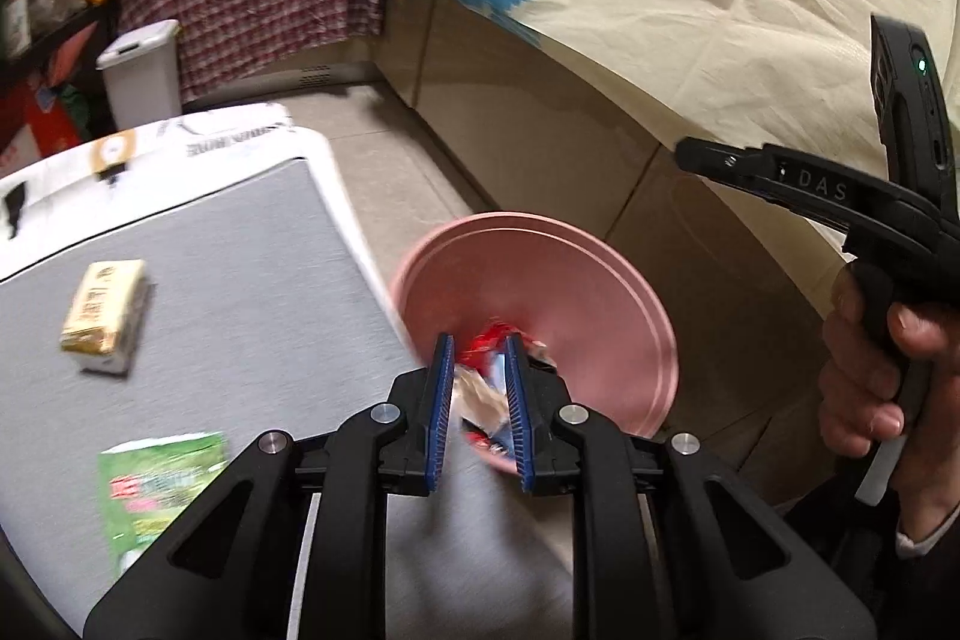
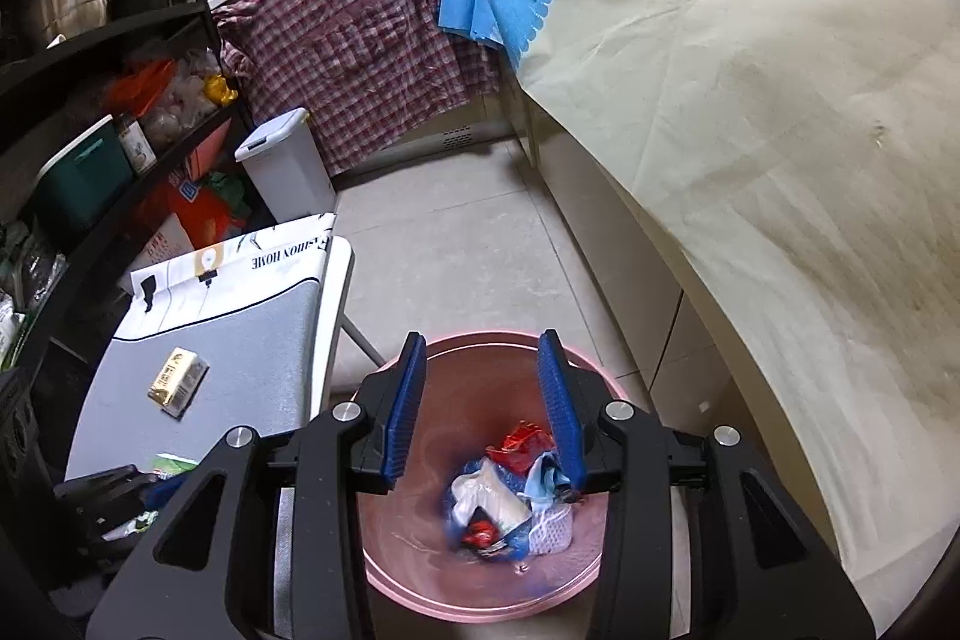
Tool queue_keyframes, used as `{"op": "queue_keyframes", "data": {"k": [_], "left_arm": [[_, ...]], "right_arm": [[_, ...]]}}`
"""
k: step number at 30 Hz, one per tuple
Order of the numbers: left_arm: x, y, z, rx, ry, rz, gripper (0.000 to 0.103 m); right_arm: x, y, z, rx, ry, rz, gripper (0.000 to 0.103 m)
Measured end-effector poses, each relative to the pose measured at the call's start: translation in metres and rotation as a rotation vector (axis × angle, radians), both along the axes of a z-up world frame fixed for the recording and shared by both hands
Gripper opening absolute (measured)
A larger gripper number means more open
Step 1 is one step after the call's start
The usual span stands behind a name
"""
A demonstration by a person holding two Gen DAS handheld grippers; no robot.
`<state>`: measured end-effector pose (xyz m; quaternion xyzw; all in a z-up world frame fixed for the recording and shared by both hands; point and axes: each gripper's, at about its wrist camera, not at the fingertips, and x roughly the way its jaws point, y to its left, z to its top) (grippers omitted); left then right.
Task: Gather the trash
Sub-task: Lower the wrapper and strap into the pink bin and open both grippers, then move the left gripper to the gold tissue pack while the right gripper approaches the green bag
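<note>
A pink round bin (image 2: pixel 432 592) stands on the floor beside the grey table; it also shows in the left wrist view (image 1: pixel 576 292). Crumpled red, blue and white wrappers (image 2: pixel 510 496) lie inside it. My right gripper (image 2: pixel 483 400) is open and empty above the bin. My left gripper (image 1: pixel 477 382) is shut on a crumpled red, white and blue wrapper (image 1: pixel 480 394) at the table's right edge, next to the bin's rim. A yellow-white carton (image 1: pixel 105 316) and a green packet (image 1: pixel 162 484) lie on the table.
The grey table (image 1: pixel 240 292) has a white cloth at its far end. A white lidded bin (image 2: pixel 288 160) stands on the floor behind. Black shelves (image 2: pixel 90 58) stand at left. A cream cloth (image 2: pixel 750 100) covers the right side.
</note>
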<state>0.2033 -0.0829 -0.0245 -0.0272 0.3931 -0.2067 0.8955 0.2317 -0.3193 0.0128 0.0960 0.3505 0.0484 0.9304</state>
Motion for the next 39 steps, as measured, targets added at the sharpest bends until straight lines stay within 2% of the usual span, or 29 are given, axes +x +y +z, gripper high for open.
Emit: {"op": "queue_keyframes", "data": {"k": [13,18,22,28,34,39], "left_arm": [[-0.046,0.134,0.064,0.043,-0.065,0.194,0.018],[-0.066,0.179,0.060,0.053,-0.069,0.259,0.018],[-0.074,0.211,0.051,0.012,-0.062,0.326,0.018],[-0.085,0.247,0.062,-0.031,-0.106,0.399,0.018],[-0.085,0.265,0.070,-0.056,-0.130,0.428,0.018],[-0.088,0.277,0.076,-0.079,-0.148,0.444,0.018]], "right_arm": [[-0.044,0.041,0.027,-0.027,-0.085,0.112,0.040],[-0.061,0.070,0.032,-0.027,-0.110,0.182,0.040],[-0.075,0.096,0.032,-0.042,-0.136,0.244,0.038],[-0.096,0.150,0.015,-0.027,-0.141,0.343,0.036],[-0.119,0.214,-0.008,-0.091,-0.134,0.524,0.036],[-0.138,0.260,-0.037,-0.206,-0.113,0.663,0.036]]}}
